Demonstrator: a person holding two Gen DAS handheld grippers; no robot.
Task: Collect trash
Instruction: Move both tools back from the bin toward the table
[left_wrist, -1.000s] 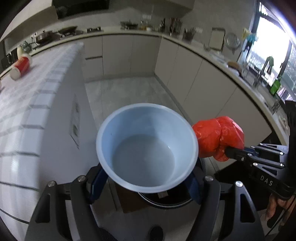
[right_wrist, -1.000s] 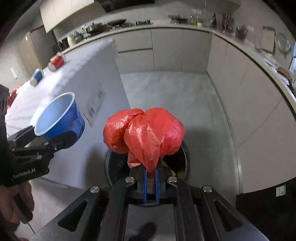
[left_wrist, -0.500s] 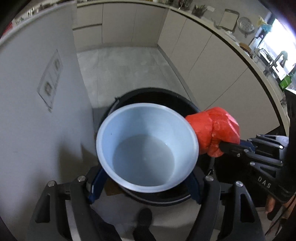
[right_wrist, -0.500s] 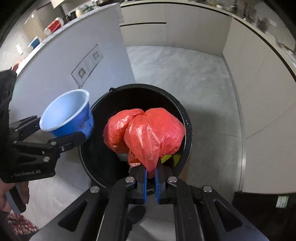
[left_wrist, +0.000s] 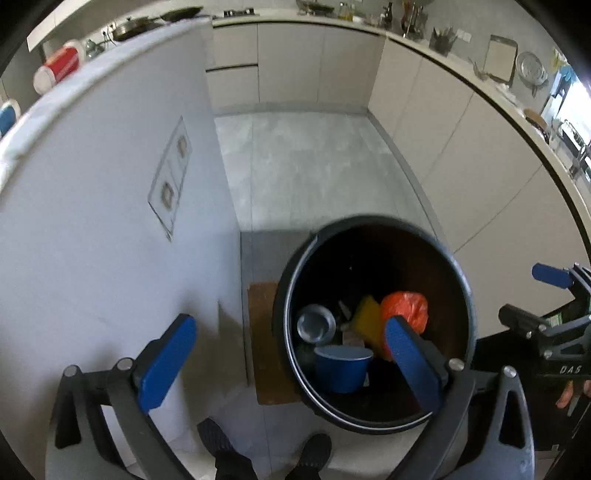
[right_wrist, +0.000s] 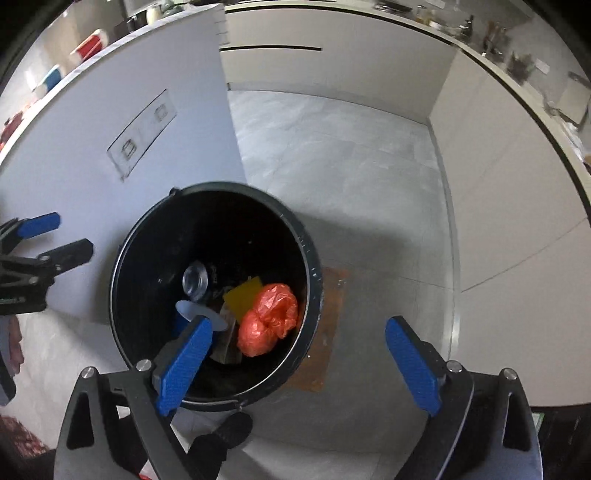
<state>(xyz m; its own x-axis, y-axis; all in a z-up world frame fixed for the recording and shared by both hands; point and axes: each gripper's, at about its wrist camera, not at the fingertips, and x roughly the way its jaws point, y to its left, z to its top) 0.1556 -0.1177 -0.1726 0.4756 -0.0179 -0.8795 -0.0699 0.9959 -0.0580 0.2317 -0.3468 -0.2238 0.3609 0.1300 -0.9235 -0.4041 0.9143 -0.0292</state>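
Note:
A black round bin (left_wrist: 373, 221) stands on the floor below both grippers. Inside it lie a blue cup (left_wrist: 341, 369), a crumpled red plastic bag (left_wrist: 404, 306), a yellow piece (left_wrist: 369, 321) and a metal can (left_wrist: 316, 325). My left gripper (left_wrist: 288, 328) hangs over the bin's left rim, its jaws opening wide with nothing between them. My right gripper (right_wrist: 299, 325) is above the bin's (right_wrist: 314, 266) right side, its jaws also opening and empty. In the right wrist view the red bag (right_wrist: 269, 321) rests beside the blue cup (right_wrist: 199, 314).
A white kitchen island (left_wrist: 92, 221) with a socket panel rises just left of the bin; a red cup (left_wrist: 59, 68) lies on its top. A brown mat (left_wrist: 264, 332) lies under the bin. Beige cabinets (left_wrist: 461, 147) line the right. A person's shoes (left_wrist: 314, 454) show below.
Both grippers opened. The blue cup left the left gripper and the red bag left the right one; both now lie in the bin. Both hands sank a little toward the bin.

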